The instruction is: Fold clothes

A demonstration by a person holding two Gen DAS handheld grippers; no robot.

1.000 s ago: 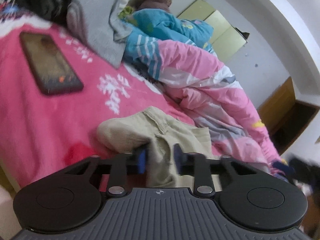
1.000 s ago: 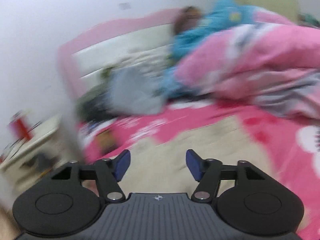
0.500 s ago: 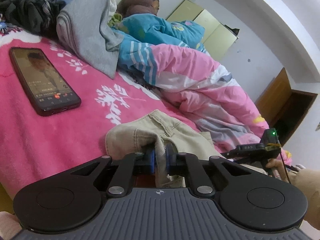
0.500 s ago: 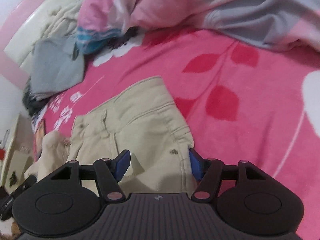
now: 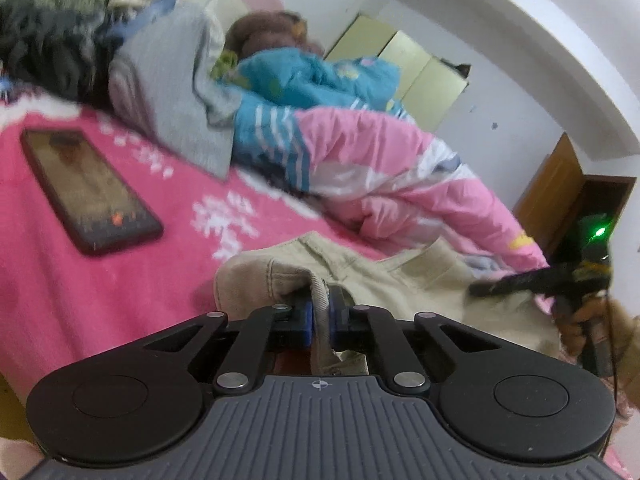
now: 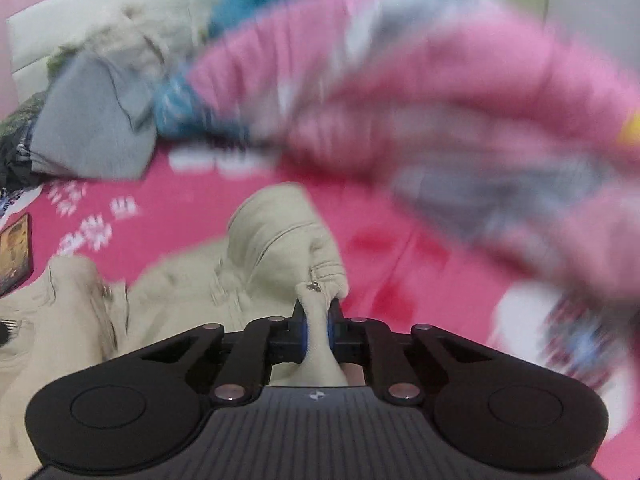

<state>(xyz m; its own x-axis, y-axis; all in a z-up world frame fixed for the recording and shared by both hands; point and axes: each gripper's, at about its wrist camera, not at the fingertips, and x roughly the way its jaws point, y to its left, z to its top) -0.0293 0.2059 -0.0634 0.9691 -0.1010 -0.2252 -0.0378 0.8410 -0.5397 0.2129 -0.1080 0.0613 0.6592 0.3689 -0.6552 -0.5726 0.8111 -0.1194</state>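
Beige trousers [image 5: 372, 272] lie crumpled on a pink bed cover [image 5: 80, 292]. My left gripper [image 5: 319, 316] is shut on a fold of their waistband, with cloth pinched between the blue pads. In the right wrist view the same beige trousers [image 6: 276, 240] bunch up in front of my right gripper [image 6: 318, 326], which is shut on a fold beside a small metal rivet. The right gripper also shows at the right edge of the left wrist view, held by a hand [image 5: 580, 316]. The right wrist view is blurred by motion.
A dark phone [image 5: 88, 188] lies face up on the cover to the left. A pink and grey quilt [image 5: 400, 176] and a blue one are heaped behind the trousers, with a person lying under them. A grey garment [image 5: 172, 88] and dark clothes lie at the bed's head.
My right gripper closed from open onto the trousers' edge and has lifted the cloth. My left gripper closed on the waistband a second ago and still holds it.
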